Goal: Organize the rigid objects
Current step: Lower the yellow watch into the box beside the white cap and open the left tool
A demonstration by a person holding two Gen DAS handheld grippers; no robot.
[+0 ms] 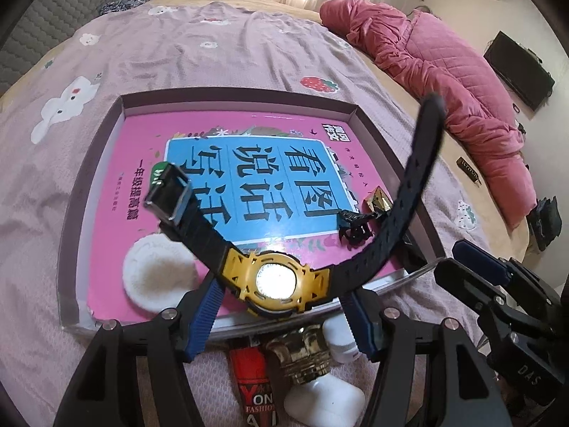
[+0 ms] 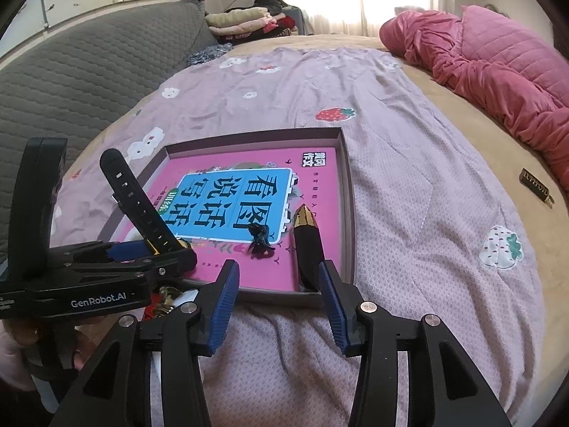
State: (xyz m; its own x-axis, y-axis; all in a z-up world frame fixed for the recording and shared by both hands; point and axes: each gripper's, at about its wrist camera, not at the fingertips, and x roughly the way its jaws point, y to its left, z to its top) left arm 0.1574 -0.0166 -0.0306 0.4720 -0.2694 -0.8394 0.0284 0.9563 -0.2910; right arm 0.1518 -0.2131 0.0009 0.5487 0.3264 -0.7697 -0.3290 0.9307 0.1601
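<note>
Pink dominates the shallow box (image 1: 67,263), whose floor is covered by a book (image 1: 313,142) with a blue title panel. On the book lie a white round pad (image 1: 156,277), a black hair claw clip (image 1: 355,227) and a black-and-gold tapered case (image 2: 307,242), the last running along the box's right wall with its gold tip pointing away from the onlooker. Just outside the near wall, under the left gripper (image 1: 281,309), stand a red lighter (image 1: 254,380), a white bottle with a gold cap (image 1: 306,352) and a second white container (image 1: 339,336).

The left gripper's blue fingers (image 1: 204,315) are clamped on the yellow case of a watch (image 1: 277,281), held above the box's near edge. The watch's long axis runs left to right across the gripper: the buckle strap rises to the upper left, the holed strap curves up to the right; its face points upward toward the camera.

The right gripper (image 2: 281,295) hovers over the near right corner of the box with its jaws spread and nothing between them; the tapered case lies just beyond.

All rests on a mauve bedspread (image 1: 213,57) printed with strawberries and white flowers. A pink quilt (image 1: 444,71) is heaped at the right, a grey quilted headboard (image 2: 89,71) stands at the left, folded clothes sit beyond, and a bright window lies at the far end.
</note>
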